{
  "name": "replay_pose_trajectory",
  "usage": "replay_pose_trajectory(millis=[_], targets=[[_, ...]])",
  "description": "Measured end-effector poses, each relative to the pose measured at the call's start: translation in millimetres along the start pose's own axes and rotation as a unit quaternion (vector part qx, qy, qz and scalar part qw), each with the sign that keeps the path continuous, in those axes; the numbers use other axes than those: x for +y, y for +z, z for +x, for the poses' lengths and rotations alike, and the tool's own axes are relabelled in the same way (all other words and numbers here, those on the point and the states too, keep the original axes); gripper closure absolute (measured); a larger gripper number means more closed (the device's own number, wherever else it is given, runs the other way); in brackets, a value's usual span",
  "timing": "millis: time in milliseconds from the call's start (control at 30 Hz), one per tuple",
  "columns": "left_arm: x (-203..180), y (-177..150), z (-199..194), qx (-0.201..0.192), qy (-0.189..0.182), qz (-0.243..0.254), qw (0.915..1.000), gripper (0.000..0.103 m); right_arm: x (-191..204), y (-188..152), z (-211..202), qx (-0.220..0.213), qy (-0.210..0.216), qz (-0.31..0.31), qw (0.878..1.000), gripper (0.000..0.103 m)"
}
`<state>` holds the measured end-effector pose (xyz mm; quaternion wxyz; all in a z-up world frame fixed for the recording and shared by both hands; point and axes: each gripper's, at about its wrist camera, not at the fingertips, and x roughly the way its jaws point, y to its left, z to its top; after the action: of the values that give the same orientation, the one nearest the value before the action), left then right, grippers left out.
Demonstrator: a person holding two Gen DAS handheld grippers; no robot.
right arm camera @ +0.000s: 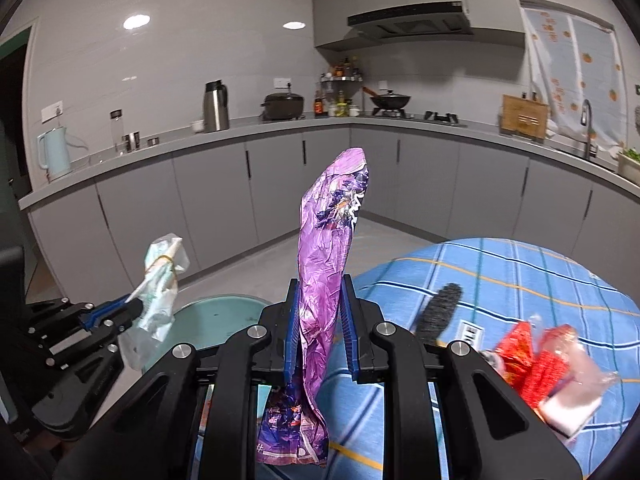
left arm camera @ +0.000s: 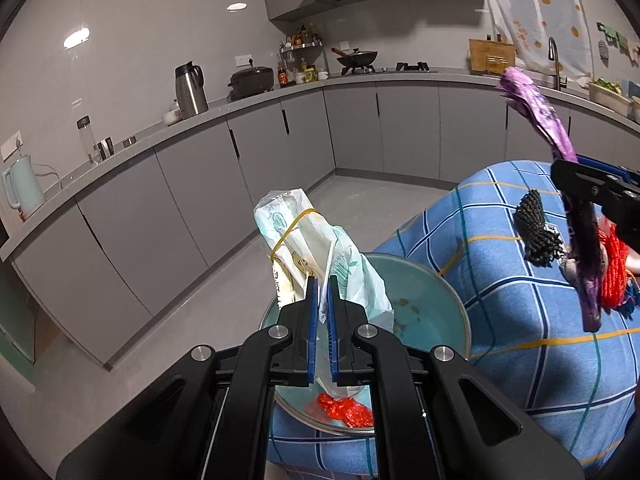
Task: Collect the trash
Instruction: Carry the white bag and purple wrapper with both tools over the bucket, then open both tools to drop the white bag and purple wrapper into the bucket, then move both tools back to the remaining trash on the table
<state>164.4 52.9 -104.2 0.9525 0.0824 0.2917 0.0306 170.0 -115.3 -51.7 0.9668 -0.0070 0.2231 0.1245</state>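
Left gripper (left arm camera: 323, 312) clamped on white plastic bag (left arm camera: 316, 252) above glass lid (left arm camera: 424, 312). Right gripper (right arm camera: 320, 320) pinching purple wrapper (right arm camera: 328, 240), right of lid, over blue checked cloth (right arm camera: 520, 272). Grey kitchen cabinets (right arm camera: 280, 184) beyond.

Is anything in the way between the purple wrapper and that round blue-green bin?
Nothing visible blocks it. The right gripper holds the purple wrapper upright above the checked tablecloth. The bin sits lower to its left, its opening uncovered. Only the left gripper, holding a white plastic bag, hangs over the bin.
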Motion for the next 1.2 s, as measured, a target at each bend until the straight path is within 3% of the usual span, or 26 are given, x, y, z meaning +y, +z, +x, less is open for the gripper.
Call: replay_pose_trajectory(millis=[667, 767, 800, 900, 1033, 1133, 1200], targets=[[8, -17, 37, 0.051, -0.012, -0.009, 0.9986, 0.094, 53, -16, 70, 0.059, 0.081, -0.033, 0.994, 0.082], [10, -18, 41, 0.056, -0.009, -0.010, 0.9983, 0.093, 52, -19, 79, 0.065, 0.096, -0.023, 0.993, 0.057], [11, -18, 42, 0.058, -0.007, -0.011, 0.9983, 0.093, 51, -19, 81, 0.067, 0.097, -0.020, 0.993, 0.057], [15, -19, 44, 0.058, 0.002, -0.017, 0.9982, 0.076, 42, -20, 81, 0.069, 0.093, -0.009, 0.993, 0.052], [17, -18, 44, 0.059, 0.007, -0.021, 0.9980, 0.070, 30, -21, 77, 0.072, 0.085, 0.003, 0.994, 0.051], [18, -18, 41, 0.055, 0.015, -0.023, 0.9981, 0.050, 21, -23, 73, 0.074, 0.079, 0.015, 0.994, 0.050], [18, -18, 38, 0.050, 0.021, -0.023, 0.9983, 0.044, 15, -25, 67, 0.073, 0.073, 0.019, 0.994, 0.049]])
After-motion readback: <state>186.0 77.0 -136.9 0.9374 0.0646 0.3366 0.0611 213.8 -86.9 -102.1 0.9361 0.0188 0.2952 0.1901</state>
